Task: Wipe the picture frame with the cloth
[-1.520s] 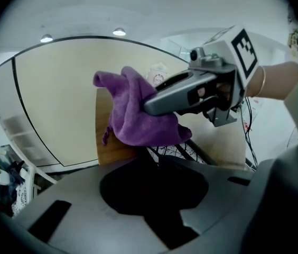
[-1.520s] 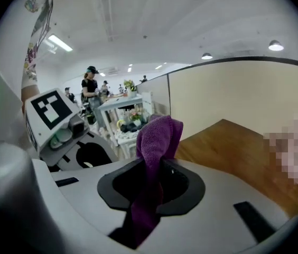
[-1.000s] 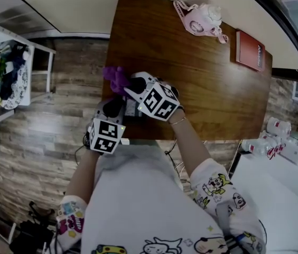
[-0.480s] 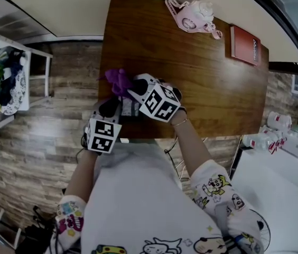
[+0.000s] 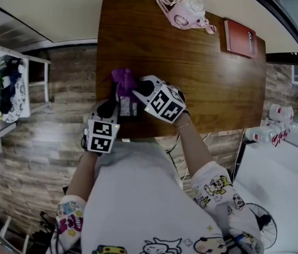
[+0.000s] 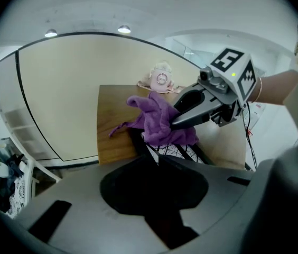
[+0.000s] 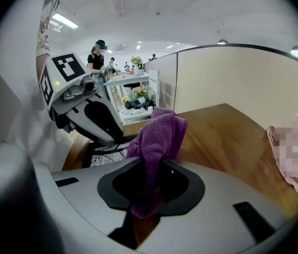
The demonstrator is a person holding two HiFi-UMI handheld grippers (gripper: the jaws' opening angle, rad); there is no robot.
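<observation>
At the table's near left edge, a black picture frame (image 5: 128,108) with a black-and-white patterned picture stands propped in my left gripper (image 5: 114,108), which is shut on its lower edge (image 6: 157,162). My right gripper (image 5: 138,90) is shut on a purple cloth (image 5: 122,81), and the cloth bunches out of its jaws (image 7: 158,135). In the left gripper view the cloth (image 6: 160,121) lies over the frame's top (image 6: 174,151), with the right gripper (image 6: 176,121) pressing it from the right. The right gripper view shows the left gripper (image 7: 118,141) at the frame (image 7: 102,153).
A pink toy (image 5: 183,12) and a red book (image 5: 239,37) lie at the wooden table's (image 5: 212,89) far side. A white shelf unit (image 5: 12,81) stands to the left, and bottles (image 5: 289,136) sit on a white surface to the right. A person stands far off (image 7: 97,57).
The right gripper has slid the cloth a little to the right along the frame. The left gripper and the frame have stayed in place.
</observation>
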